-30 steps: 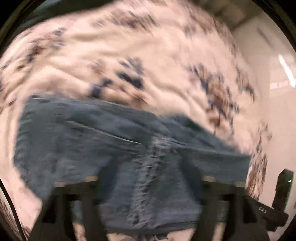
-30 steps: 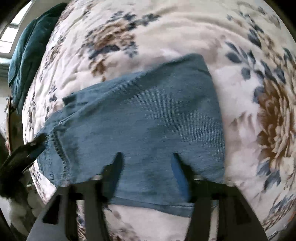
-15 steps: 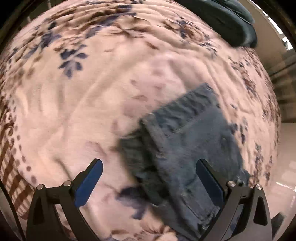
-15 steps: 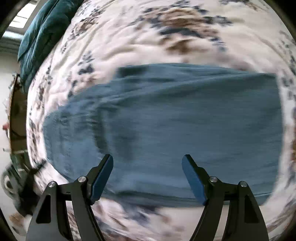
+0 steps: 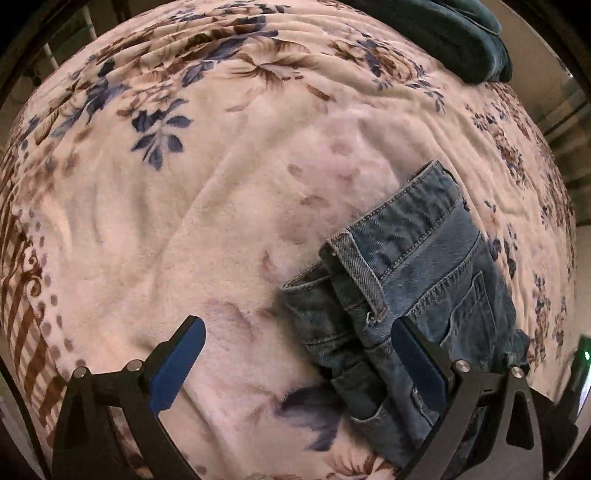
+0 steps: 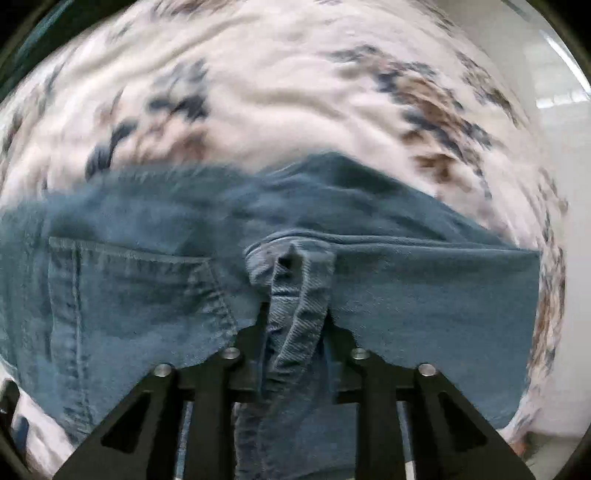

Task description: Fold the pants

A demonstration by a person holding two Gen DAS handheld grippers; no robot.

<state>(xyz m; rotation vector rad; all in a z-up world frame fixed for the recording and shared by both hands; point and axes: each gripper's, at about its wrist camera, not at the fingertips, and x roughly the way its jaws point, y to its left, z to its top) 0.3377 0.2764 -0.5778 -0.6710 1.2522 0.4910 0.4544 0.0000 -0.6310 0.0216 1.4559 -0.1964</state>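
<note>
The blue denim pants (image 5: 417, 288) lie folded on a floral blanket (image 5: 184, 221), waistband and back pocket showing at the lower right of the left wrist view. My left gripper (image 5: 295, 354) is open and empty, its right finger (image 5: 417, 362) over the pants' edge, its left finger (image 5: 177, 362) over bare blanket. In the right wrist view, my right gripper (image 6: 295, 332) is shut on a bunched fold of the pants (image 6: 299, 295), with the back pocket (image 6: 129, 280) to the left.
A dark teal cushion (image 5: 443, 33) lies at the far edge of the bed. The blanket's striped border (image 5: 18, 314) runs along the left. A white wall (image 6: 569, 147) lies beyond the bed on the right.
My right gripper has shut on a fold of the pants; it was open half a second ago. My left gripper stays open and has barely moved beside the pants.
</note>
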